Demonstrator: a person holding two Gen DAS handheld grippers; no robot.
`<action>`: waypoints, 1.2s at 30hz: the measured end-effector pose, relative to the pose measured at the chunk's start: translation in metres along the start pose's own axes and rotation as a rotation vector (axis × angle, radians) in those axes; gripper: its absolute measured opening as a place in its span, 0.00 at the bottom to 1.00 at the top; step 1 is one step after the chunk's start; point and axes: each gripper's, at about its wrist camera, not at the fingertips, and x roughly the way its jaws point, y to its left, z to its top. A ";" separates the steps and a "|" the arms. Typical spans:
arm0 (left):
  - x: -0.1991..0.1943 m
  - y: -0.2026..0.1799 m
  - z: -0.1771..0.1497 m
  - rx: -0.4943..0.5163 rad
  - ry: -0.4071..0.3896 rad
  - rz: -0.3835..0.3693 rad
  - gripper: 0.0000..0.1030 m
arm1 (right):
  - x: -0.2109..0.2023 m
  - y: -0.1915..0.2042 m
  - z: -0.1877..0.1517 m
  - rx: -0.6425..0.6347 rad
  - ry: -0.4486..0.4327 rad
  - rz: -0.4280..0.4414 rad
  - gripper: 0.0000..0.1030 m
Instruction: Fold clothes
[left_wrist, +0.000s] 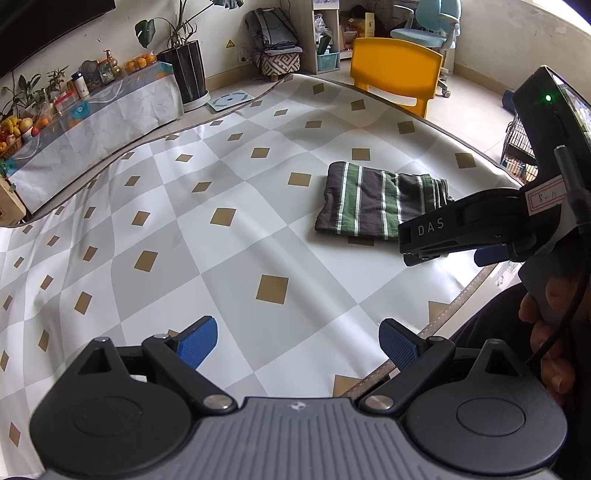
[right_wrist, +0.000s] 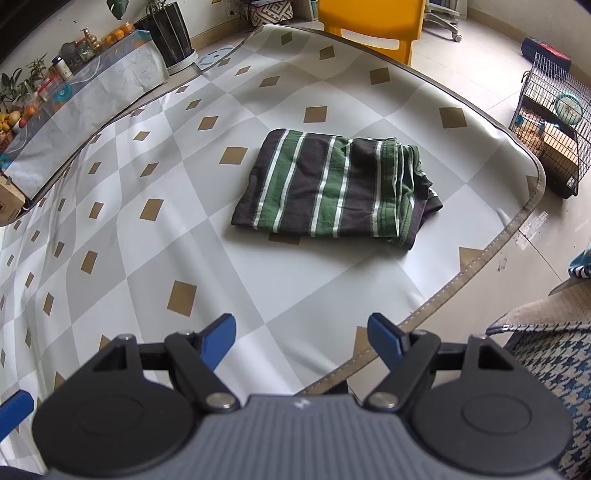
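- While both tools hang over the table (right_wrist: 110, 236): two grippers, one folded garment, one yellow chair, one wire cage.
- At 9 o'clock of the right wrist view: one long side counter (right_wrist: 92, 74) draped in glossy marbled sheet, crowded with fruit, jars and small plants.
- Left gripper (left_wrist: 299, 345): two ribbed blue pads on black arms, spread apart, nothing between; pads over bare tablecloth.
- Tablecloth: smooth, shiny, grey-and-white checks with tan diamonds, stitched beige border.
- Folded garment (right_wrist: 332, 186): one soft knit rectangle, dark with green bands and thin white stripes, lying flat at table centre, 12 o'clock of the right gripper, rumpled layers at its 3 o'clock edge.
- Right gripper (right_wrist: 302, 341): two blue pads, wide apart, empty, well short of the garment.
- Yellow chair (right_wrist: 369, 22): moulded plastic, at 12 o'clock.
- Wire cage (right_wrist: 550, 122): black mesh box, at 2 o'clock on the floor.
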 end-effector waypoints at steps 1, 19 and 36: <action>0.000 0.001 -0.001 0.000 0.000 0.002 0.92 | 0.000 0.001 0.000 -0.003 0.000 0.001 0.75; 0.001 0.015 -0.009 -0.041 0.010 0.021 0.92 | -0.003 0.023 -0.004 -0.063 -0.003 -0.003 0.75; 0.009 0.029 -0.019 -0.093 0.034 0.030 0.92 | -0.008 0.054 -0.010 -0.142 -0.005 0.008 0.75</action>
